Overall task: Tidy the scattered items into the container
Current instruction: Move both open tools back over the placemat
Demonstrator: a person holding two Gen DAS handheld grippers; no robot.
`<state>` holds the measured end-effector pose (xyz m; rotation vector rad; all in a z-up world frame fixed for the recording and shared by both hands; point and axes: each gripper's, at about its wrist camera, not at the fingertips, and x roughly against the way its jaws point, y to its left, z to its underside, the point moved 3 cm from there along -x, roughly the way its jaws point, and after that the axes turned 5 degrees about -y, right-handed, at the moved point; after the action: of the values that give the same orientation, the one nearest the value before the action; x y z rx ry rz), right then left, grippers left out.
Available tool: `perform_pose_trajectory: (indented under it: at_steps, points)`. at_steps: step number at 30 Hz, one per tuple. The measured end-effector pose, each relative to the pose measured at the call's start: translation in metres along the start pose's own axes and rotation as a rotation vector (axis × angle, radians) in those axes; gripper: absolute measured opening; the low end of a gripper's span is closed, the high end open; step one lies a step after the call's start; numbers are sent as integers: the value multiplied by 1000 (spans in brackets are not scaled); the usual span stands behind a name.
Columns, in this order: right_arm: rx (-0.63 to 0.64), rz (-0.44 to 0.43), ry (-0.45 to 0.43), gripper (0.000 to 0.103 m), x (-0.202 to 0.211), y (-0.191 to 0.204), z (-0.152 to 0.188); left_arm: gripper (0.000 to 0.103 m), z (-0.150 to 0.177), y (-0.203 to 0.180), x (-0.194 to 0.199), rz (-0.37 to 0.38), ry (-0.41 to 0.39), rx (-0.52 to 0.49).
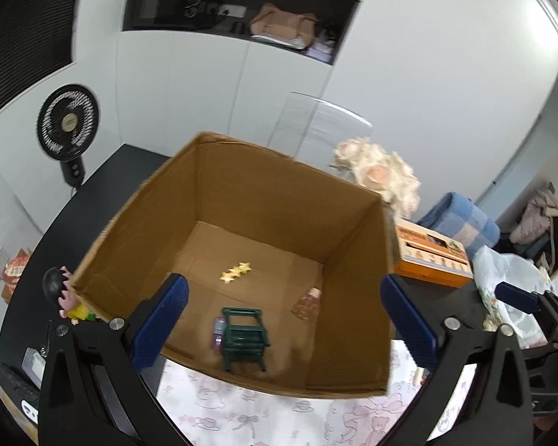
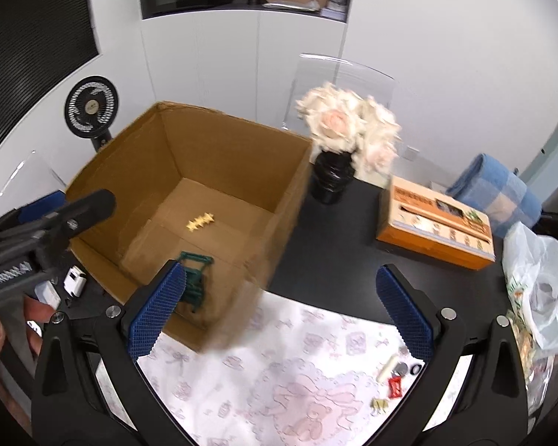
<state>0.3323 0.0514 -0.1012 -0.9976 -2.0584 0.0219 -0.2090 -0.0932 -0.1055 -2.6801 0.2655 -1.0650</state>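
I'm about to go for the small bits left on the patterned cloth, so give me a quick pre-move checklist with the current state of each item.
1. Right hand-held gripper open and empty: ok.
2. Left hand-held gripper open and empty: ok.
3. Brown cardboard box upright with its top open: ok.
4. Small red wrapped item and cream cylindrical piece on the pink patterned cloth, unobstructed: ok.
5. Whether the clear plastic bag beside them would snag the gripper: cannot tell.
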Motion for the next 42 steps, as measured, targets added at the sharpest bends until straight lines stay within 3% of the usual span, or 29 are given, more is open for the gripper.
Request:
perform_pose_trajectory:
  at_steps: [9, 22, 24, 36, 42]
  points:
    - [-66, 60, 37, 103, 18, -68, 46, 103, 30, -70, -3, 59, 35, -143]
    - [-171, 110, 112, 103, 21, -154, 127, 103, 128, -170, -29, 186, 218, -298]
    - [-181, 111, 128, 103, 16, -163, 140, 103, 142, -179, -39, 200, 253, -281]
    - [-242, 121, 227, 103, -12, -223, 215, 103, 215, -226, -59, 144, 307, -345]
    - [-288, 84, 266, 103, -37, -240, 244, 103, 250, -228, -81, 113, 388, -336]
